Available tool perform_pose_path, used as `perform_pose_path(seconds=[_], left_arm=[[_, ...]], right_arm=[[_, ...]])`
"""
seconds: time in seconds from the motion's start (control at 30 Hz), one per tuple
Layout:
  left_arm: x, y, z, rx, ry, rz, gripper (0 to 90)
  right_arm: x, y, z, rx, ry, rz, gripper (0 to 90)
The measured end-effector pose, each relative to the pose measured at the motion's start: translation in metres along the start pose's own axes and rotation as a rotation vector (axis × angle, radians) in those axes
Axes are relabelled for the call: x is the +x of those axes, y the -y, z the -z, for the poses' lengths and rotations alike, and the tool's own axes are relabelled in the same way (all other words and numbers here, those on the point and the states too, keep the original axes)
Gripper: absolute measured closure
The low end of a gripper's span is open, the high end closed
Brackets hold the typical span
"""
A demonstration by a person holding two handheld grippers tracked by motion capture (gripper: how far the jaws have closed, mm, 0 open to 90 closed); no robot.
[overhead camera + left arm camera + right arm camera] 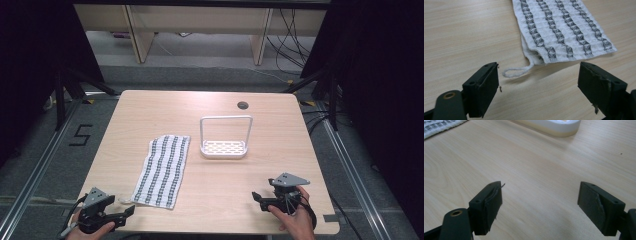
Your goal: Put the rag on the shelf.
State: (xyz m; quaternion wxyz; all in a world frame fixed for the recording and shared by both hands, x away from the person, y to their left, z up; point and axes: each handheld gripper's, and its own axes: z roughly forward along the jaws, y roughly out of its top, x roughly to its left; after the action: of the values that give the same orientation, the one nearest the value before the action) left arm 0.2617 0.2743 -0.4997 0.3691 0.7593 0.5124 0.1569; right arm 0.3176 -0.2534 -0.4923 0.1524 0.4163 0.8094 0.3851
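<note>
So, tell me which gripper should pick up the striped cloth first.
Left. The left gripper sits open just off the striped cloth's near corner, with its loop ahead of the jaws. The right gripper, also open, faces bare table.

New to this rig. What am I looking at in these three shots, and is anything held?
No robot arm here: a person holds a two-jaw tool in each hand. The high view looks down on the wooden table, with the left gripper at bottom left and the right gripper at bottom right. The other two pictures come from cameras riding on each gripper, looking along its black jaws.

On the table lie a folded striped cloth, with a small white loop at its near corner, and a white rack with a tall hoop handle.

Both pairs of jaws stand wide open, nothing between them. The left gripper points at the cloth's loop corner.
</note>
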Motion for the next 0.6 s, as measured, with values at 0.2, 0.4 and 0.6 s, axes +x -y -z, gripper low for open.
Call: perform_pose_path(seconds=[0.2,0.4,0.6], left_arm=[[-0.001,0.0,0.0,0.006,-0.003,-0.001,16.8],[-0.001,-0.001,0.0,0.003,0.008,-0.006,17.2],[-0.003,-0.004,-0.005,-0.021,0.04,0.012,20.0]], right_arm=[[0.004,-0.002,0.0,-0.004,-0.002,0.009,22.5],[0.016,-0.007,-0.006,-0.002,-0.041,0.044,24.1],[0.041,-0.019,-0.018,0.005,-0.105,0.119,26.6]])
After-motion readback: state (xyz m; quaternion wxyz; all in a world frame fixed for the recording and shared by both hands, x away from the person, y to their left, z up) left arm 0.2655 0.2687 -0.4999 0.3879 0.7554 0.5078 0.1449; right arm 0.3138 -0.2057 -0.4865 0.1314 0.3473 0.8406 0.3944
